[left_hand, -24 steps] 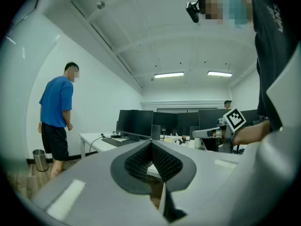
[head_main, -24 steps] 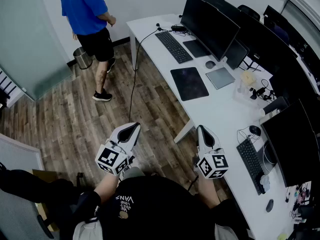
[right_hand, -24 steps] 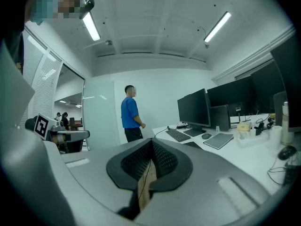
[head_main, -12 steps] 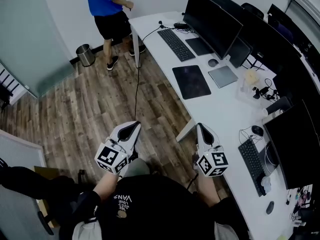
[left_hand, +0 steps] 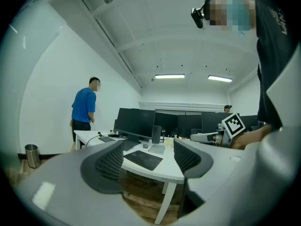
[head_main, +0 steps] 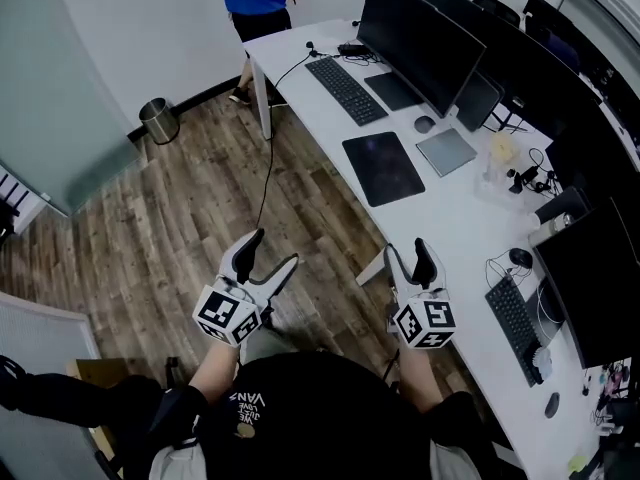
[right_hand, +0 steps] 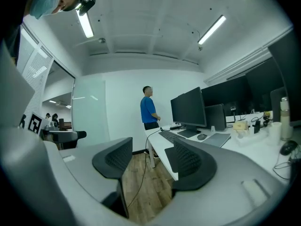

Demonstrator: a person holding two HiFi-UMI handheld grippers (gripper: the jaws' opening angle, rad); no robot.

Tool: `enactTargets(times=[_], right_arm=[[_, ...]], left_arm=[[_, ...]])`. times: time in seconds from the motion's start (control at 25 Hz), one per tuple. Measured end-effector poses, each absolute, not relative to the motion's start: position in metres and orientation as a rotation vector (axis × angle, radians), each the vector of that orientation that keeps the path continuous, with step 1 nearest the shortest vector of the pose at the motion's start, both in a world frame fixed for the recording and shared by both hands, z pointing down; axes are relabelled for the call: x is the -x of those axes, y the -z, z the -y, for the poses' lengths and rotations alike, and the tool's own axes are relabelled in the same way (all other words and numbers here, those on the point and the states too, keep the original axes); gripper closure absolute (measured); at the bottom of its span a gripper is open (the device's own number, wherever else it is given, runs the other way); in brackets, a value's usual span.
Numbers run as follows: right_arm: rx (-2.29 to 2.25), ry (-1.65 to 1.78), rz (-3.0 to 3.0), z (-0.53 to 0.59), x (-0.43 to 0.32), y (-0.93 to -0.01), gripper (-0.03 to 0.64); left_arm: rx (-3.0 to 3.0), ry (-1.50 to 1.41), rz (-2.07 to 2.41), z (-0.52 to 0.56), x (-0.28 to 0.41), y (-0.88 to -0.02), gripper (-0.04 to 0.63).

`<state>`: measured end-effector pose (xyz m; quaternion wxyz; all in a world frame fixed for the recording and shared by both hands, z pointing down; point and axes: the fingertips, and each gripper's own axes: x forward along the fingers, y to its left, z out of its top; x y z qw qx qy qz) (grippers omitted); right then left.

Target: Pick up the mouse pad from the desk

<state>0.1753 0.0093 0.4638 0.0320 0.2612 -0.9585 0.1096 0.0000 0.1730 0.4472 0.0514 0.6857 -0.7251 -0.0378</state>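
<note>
The left gripper point(head_main: 273, 250) hung over the wood floor point(head_main: 180, 208), its jaws swinging apart with nothing between them. The right gripper point(head_main: 408, 250) was opening too (equally empty). The dark mouse pad point(head_main: 383, 167) lay flat on the white desk point(head_main: 450, 213) — about twelve o'clock from the right gripper, well apart, untouched.

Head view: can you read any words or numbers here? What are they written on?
"VANS": upside down on the person's black shirt.
Smaller print beside it: too small to read.
Keys of the far keyboard and near keyboard: too small to read.
The cubes on the left gripper and right gripper, both with jaws opening and empty: square patterns, no letters.
</note>
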Motion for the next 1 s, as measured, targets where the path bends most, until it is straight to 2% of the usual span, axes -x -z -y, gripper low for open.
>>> enactTargets(times=[0.28, 0.68, 1.0], right_arm=[[-1.097, -0.349, 2.866, 0.007, -0.140, -0.457, 0.295], [-1.485, -0.417, 2.708, -0.005, -0.090, -0.462, 0.295], [-1.604, -0.432, 2.582, -0.012, -0.087, -0.477, 0.295]], left_arm=[[-2.187, 0.105, 2.103, -0.145, 0.078, -0.442, 0.247], [-2.335, 0.024, 1.911, -0.136, 0.199, -0.439, 0.245], [-2.393, 0.012, 1.740, -0.106, 0.213, -0.464, 0.245]])
